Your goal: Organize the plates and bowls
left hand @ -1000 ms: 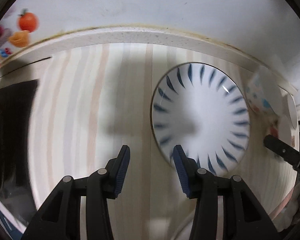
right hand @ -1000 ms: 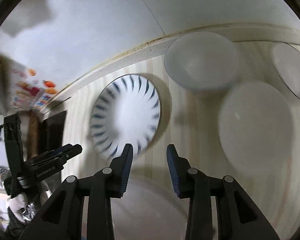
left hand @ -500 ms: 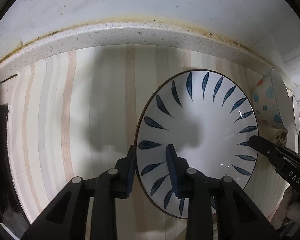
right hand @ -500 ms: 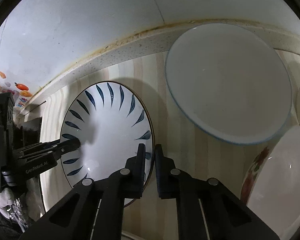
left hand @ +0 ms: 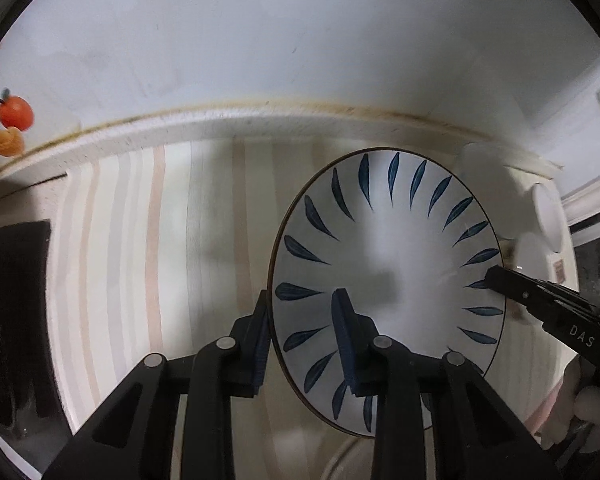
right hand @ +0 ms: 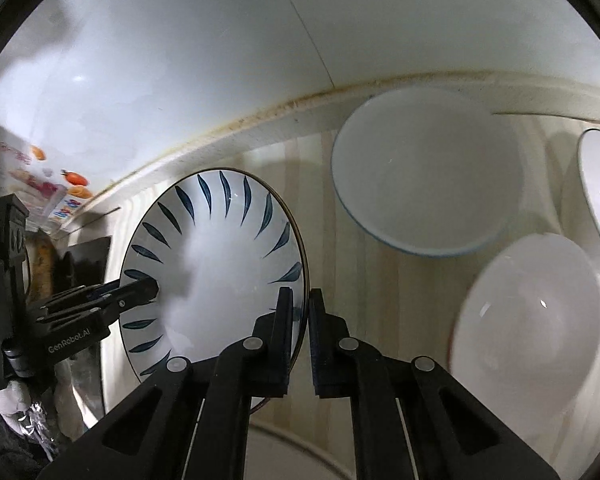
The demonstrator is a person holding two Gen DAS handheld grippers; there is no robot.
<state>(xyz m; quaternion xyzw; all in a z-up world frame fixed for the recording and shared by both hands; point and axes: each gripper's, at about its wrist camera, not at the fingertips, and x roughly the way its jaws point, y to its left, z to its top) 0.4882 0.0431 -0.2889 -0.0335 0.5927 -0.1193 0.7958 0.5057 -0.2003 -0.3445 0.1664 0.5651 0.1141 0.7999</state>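
Plate (left hand: 388, 280): white, blue leaf strokes circling your rim, over the striped counter (left hand: 140, 260).
Left gripper (left hand: 300, 312): clamps your plate's near-left rim.
Right gripper (right hand: 300, 312): pinches its opposite rim.
Bowls (right hand: 428, 176): beside the plate, empty.

Both views are fisheye: a black circular vignette cuts the corners, and straight edges such as the wall (left hand: 300, 40) joint bow into arcs toward the rim. Lighting is moderate and cool, brightest on the wall, dimmer at the left margins. Soft shadows lie on the striped table (left hand: 172, 248) and across the leaf-patterned plate (left hand: 400, 248). Small specular glints mark the white bowl (right hand: 528, 320). Motion blur softens the plate centre and the far bowls; the nearest black fingers are sharper.
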